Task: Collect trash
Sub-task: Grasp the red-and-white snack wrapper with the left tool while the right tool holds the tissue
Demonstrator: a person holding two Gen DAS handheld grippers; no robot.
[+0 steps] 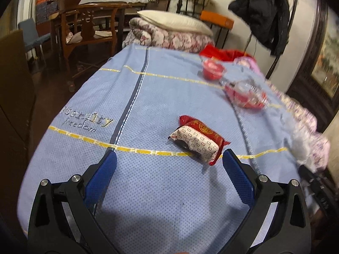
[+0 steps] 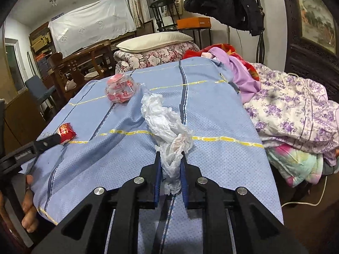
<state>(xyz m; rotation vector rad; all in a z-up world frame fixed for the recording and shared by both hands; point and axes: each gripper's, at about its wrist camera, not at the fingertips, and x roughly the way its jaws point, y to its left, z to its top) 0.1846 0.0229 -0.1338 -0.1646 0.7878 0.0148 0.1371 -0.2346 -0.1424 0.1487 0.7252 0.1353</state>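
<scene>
Blue bedding [image 2: 211,158] is covering the bed, with a pillow and folded quilts lying at 12 o'clock. Collecting is only starting, by my judgement: no bin or bag for rubbish is showing anywhere. The right gripper [image 2: 171,163] is sitting clamped on the near end of a crumpled white plastic bag [image 2: 163,120], whose long axis is running from the jaws away toward 11 o'clock across the bedding. The left gripper [image 1: 169,163] is hanging with its jaws wide apart and nothing between them, just short of a red snack wrapper [image 1: 199,139] lying flat, its length pointing from 10 to 4 o'clock. 2 clear red-tinted plastic cups [image 1: 243,91] are waiting farther off at 1 o'clock, untouched.
</scene>
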